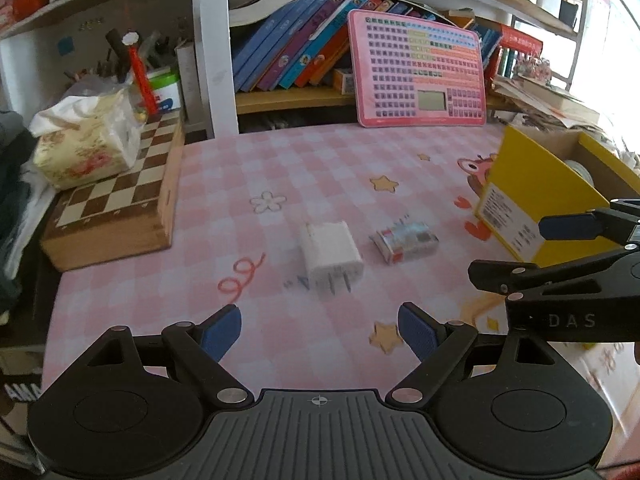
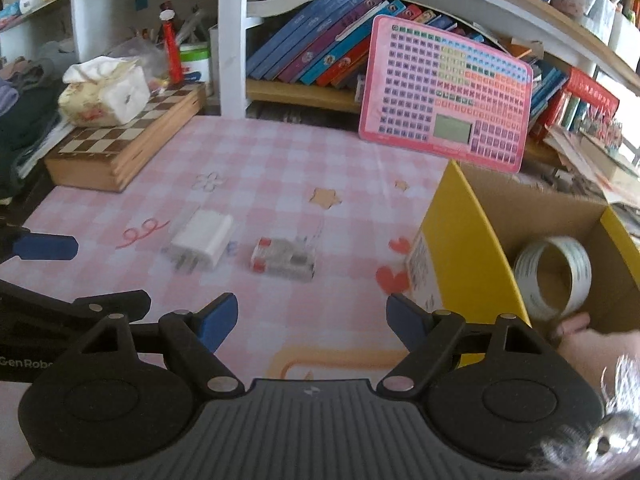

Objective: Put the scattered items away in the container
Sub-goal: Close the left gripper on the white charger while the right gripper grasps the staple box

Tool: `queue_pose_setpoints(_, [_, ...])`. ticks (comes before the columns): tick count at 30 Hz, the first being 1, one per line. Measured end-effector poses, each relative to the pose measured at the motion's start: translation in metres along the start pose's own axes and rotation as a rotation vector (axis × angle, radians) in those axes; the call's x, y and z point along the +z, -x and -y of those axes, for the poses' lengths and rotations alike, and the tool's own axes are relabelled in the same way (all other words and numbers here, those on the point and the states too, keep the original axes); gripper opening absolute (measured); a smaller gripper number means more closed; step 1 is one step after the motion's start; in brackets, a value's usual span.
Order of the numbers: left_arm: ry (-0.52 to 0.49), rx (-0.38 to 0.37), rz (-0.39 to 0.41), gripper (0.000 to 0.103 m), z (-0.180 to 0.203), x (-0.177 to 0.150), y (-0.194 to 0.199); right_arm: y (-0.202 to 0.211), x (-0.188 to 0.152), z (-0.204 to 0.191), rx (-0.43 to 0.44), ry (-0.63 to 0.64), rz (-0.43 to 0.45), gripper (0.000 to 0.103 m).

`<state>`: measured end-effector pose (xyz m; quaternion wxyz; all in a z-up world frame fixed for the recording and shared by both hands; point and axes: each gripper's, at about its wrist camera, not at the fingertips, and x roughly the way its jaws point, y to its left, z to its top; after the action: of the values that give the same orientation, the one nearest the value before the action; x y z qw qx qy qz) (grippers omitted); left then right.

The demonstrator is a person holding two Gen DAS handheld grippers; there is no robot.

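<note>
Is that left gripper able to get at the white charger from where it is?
Probably yes: the left gripper is open and empty, and the charger lies straight ahead on the tablecloth with nothing between.

The right gripper [image 2: 312,322] hung with jaws apart and empty over the pink worktop [image 2: 280,168]; charger [image 2: 202,242] and small packet [image 2: 284,260] lay ahead, tape roll [image 2: 554,276] inside the yellow box [image 2: 464,248].
</note>
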<state>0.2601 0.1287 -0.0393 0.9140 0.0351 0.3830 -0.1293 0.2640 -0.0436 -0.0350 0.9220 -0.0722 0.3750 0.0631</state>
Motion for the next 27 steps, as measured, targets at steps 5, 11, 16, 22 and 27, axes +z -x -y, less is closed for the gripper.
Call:
queue_pose_setpoints(5, [-0.017, 0.027, 0.006, 0.086, -0.003, 0.015, -0.029, -0.02, 0.015, 0.01, -0.003, -0.029, -0.002, 0.081])
queue_pose_setpoints(11, [-0.027, 0.016, -0.014, 0.075, -0.004, 0.031, -0.062, -0.04, 0.024, 0.013, 0.018, -0.03, -0.024, 0.081])
queue_pose_setpoints(16, [-0.007, -0.037, -0.03, 0.066, -0.008, 0.038, -0.08, -0.055, 0.028, 0.022, 0.021, -0.068, -0.052, 0.079])
queue_pose_setpoints(22, [-0.027, -0.058, -0.066, 0.048, -0.005, 0.037, -0.095, -0.066, 0.03, 0.025, 0.04, -0.081, -0.072, 0.08])
queue_pose_setpoints(27, [-0.025, -0.024, -0.073, 0.042, -0.014, 0.035, -0.09, -0.075, 0.029, 0.017, 0.071, -0.056, -0.092, 0.08])
